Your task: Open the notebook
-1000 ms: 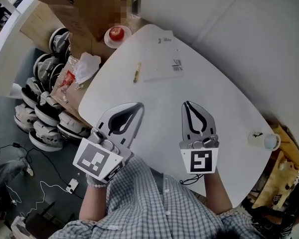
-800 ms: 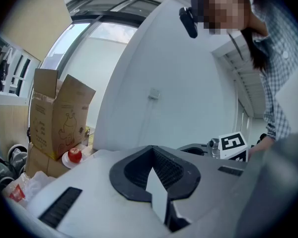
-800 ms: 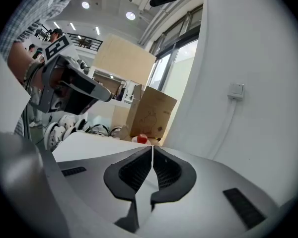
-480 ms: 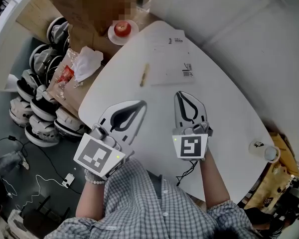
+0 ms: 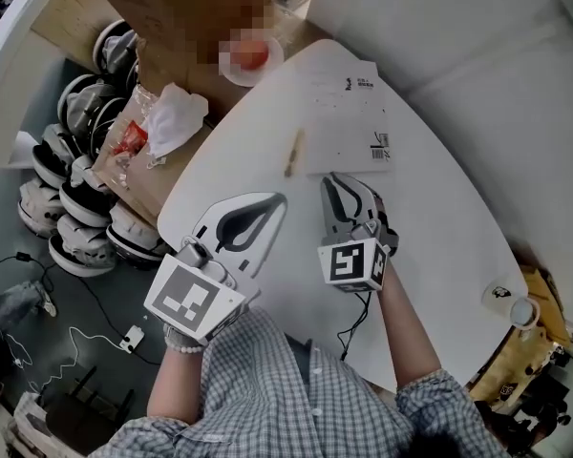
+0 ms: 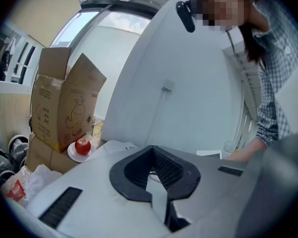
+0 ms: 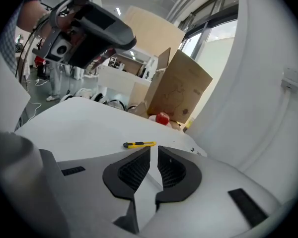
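Head view: left gripper (image 5: 279,200) and right gripper (image 5: 332,179) are over the white rounded table (image 5: 439,218), both closed and empty. The flat white notebook (image 5: 349,122) lies just ahead of the right gripper's tips. A slim yellow utility knife (image 5: 292,153) lies ahead of the right gripper and to its left.

Left gripper view: jaws pressed together, nothing in them. Red apple (image 6: 82,146) far ahead-left, beside a brown cardboard box (image 6: 64,103).

Right gripper view: jaws together save a hairline slit, nothing between. The knife (image 7: 139,144) is just beyond the tips.
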Tool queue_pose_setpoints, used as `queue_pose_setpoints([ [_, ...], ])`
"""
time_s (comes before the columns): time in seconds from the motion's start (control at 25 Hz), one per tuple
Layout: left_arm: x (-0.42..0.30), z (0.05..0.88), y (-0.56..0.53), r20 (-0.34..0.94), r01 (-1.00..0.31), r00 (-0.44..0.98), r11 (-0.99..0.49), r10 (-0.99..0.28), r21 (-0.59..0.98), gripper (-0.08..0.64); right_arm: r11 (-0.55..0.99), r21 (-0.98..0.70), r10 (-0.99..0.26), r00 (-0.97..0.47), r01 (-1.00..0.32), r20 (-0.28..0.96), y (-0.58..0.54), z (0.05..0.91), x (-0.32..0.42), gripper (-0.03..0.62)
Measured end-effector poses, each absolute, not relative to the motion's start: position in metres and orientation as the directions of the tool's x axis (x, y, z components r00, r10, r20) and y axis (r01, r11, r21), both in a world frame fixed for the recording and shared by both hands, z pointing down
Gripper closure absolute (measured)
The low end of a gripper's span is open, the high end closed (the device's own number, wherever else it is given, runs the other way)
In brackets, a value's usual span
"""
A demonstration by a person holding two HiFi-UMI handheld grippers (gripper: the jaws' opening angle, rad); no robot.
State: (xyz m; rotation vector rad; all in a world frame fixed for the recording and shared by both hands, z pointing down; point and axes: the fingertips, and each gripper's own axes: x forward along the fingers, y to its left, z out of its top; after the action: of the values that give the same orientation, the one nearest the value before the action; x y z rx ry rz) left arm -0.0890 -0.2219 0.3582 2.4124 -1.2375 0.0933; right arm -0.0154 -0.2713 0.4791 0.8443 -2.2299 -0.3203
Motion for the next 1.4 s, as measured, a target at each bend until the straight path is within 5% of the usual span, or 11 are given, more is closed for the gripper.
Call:
queue_pose_setpoints([
  [0.16,-0.097,0.367,-0.224,0.26,-0.785,0.602,-0.501,-0.755,0.365,0.554,0.787,0.443,-0.616,-0.523,-0.429,0.588,-0.274,0.503,-0.027,0.555],
  [0.32,-0.101,0.374,-0.228,0.266,-0.782,0.605,-0.496,-0.751,0.378,0.554,0.814,0.426,-0.58,-0.518,-0.395,0.628,-0.277,0.524,-0.036,0.472],
  [0.64,-0.104,0.38,-0.238,0.277,-0.78,0.609,-0.497,-0.744,0.38,0.554,0.814,0.516,-0.577,-0.481,-0.268,0.66,-0.279,0.54,-0.04,0.472],
  [1.08,-0.098,0.386,-0.25,0.272,-0.773,0.618,-0.504,-0.738,0.386,0.554,0.806,0.53,-0.588,-0.469,-0.264,0.66,-0.275,0.536,-0.041,0.496],
  [1.16,-0.097,0.388,-0.253,0.258,-0.76,0.623,-0.495,-0.738,0.42,0.554,0.813,0.523,-0.578,-0.466,-0.257,0.67,-0.272,0.537,-0.042,0.546],
  [1.4,-0.089,0.414,-0.265,0.259,-0.686,0.67,-0.445,-0.696,0.576,0.554,0.794,0.504,-0.608,-0.473,-0.34,0.638,-0.275,0.521,-0.041,0.561],
])
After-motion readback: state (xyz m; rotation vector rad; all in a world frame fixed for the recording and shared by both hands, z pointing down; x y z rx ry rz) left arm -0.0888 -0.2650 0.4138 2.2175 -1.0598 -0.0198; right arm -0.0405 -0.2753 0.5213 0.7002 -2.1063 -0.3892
